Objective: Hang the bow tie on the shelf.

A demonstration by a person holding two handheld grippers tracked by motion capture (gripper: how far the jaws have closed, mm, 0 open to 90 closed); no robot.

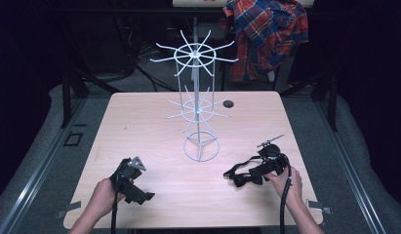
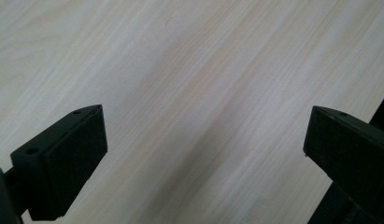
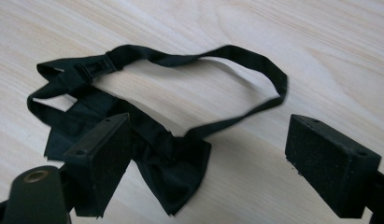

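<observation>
- Black bow tie [image 3: 166, 158] w/ looped strap lies flat on desk [image 1: 154, 122], front right.
- Right gripper [image 1: 237, 181] just over it, fingers apart, nothing clamped.
- Left gripper [image 1: 145, 196] front left, fingers apart over bare wood.
- White wire rack [image 1: 197, 105] mid-desk, well apart from tie; nothing between.
- Plaid shirt [image 1: 266, 34] behind desk.

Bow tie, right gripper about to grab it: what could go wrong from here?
1. The right gripper is open over the bow tie, a limp heap; closing may catch just one fold, or the strap, so the rest dangles.
2. A dangling strap might snag the arms of the white wire rack nearby.
3. The pads could bump the table first.
</observation>
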